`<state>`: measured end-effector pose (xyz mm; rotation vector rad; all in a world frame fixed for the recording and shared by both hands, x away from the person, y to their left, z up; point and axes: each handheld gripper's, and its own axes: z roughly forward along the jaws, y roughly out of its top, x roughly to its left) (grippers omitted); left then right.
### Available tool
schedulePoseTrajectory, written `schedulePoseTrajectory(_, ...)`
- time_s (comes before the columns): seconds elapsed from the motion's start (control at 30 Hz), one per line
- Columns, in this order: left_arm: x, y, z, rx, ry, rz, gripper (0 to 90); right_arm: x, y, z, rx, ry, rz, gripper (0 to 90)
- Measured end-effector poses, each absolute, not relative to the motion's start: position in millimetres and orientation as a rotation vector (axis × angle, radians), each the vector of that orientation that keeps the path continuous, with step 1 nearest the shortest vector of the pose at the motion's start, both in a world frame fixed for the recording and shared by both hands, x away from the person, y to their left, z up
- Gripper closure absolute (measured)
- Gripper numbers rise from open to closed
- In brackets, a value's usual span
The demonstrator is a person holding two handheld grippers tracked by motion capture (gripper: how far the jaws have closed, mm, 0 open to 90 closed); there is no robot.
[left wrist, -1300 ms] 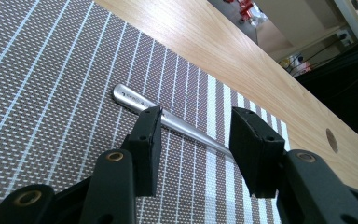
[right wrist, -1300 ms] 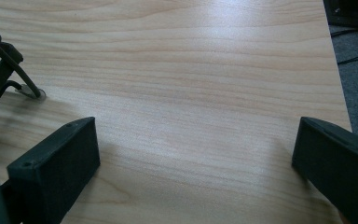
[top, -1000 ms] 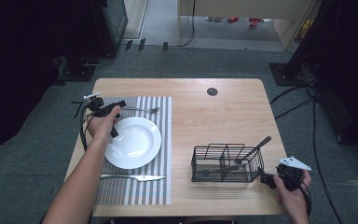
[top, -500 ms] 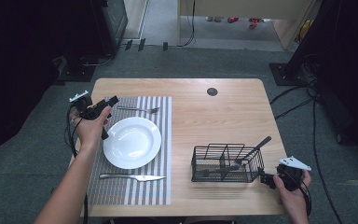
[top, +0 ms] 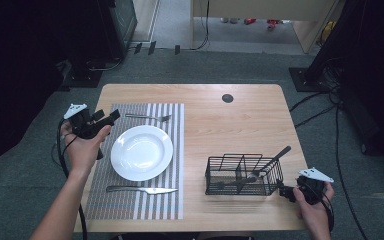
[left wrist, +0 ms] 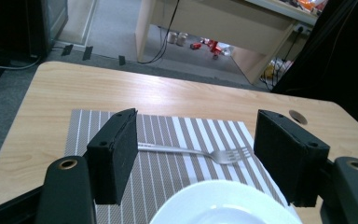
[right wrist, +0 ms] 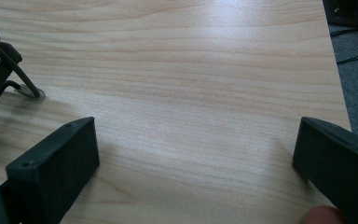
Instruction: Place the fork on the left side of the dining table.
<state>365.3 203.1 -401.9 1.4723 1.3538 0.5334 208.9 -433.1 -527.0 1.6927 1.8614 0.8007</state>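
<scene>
A silver fork (top: 148, 118) lies across the far end of the striped placemat (top: 130, 200), just beyond a white plate (top: 141, 152). A knife (top: 142, 189) lies on the mat in front of the plate. My left gripper (top: 107, 117) hovers at the table's left edge, left of the fork. Its jaws have just been opening and stand open with nothing between them. In the left gripper view, the left gripper (left wrist: 196, 154) frames the fork (left wrist: 196, 151) lying farther off on the mat. My right gripper (top: 286, 192) (right wrist: 191, 158) rests open by the table's right front corner, with bare wood between its jaws.
A black wire basket (top: 243, 175) stands at the front right, just left of the right gripper, with a dark-handled utensil (top: 272, 159) leaning out of it. A round cable hole (top: 227, 98) sits near the far edge. Bare wood lies between mat and basket.
My left hand has drawn back to the left and upward, away from the fork's handle to the table's left edge, and its jaws stand wider. The fork stays on the mat. The right hand has not moved.
</scene>
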Motion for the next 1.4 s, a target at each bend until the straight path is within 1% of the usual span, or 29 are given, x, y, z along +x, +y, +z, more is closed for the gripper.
schedulePoseTrajectory(0.1,356,206,-401,1.471,1.345,0.545,32.0,209,-433,-527,1.692,1.861,0.801,0.0)
schedulePoseTrajectory(0.53,321,213,-410,1.514,1.321,0.579,28.1,209,-433,-527,1.693,1.861,0.800,0.0)
schedulePoseTrajectory(1.1,278,232,-448,1.558,1.389,0.564,26.7,209,-433,-527,1.693,1.861,0.800,0.0)
schedulePoseTrajectory(1.4,261,238,-471,1.598,1.429,0.545,25.8,209,-433,-527,1.694,1.862,0.798,0.0)
